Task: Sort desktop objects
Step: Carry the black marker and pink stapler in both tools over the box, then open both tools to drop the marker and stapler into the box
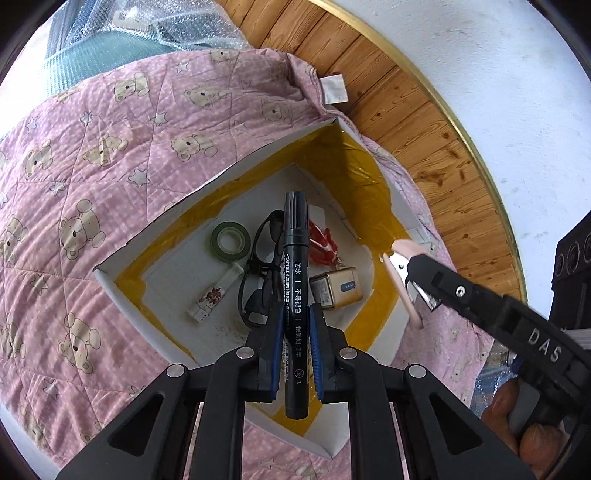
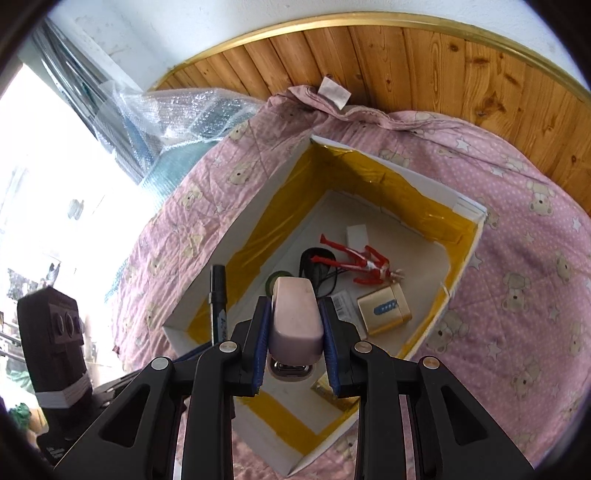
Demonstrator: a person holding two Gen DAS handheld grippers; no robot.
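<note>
Left gripper (image 1: 296, 317) hung over open box (image 1: 122, 254), blue-padded fingers (image 1: 277, 332) clamped on black marker (image 1: 295, 280), marker pointing forward along fingers. Right gripper (image 2: 294, 321) held at right, beside left one, fingers (image 2: 260, 332) closed on pink stapler (image 2: 295, 317), stapler's nose pointing away from camera. In left wrist view, right gripper's black finger reached in from right, stapler's tip over box's right wall.

white wall (image 2: 184, 22) above wood panelling (image 2: 406, 62), pink bear-print quilt (image 1: 110, 147), bright window (image 2: 55, 166) at left
</note>
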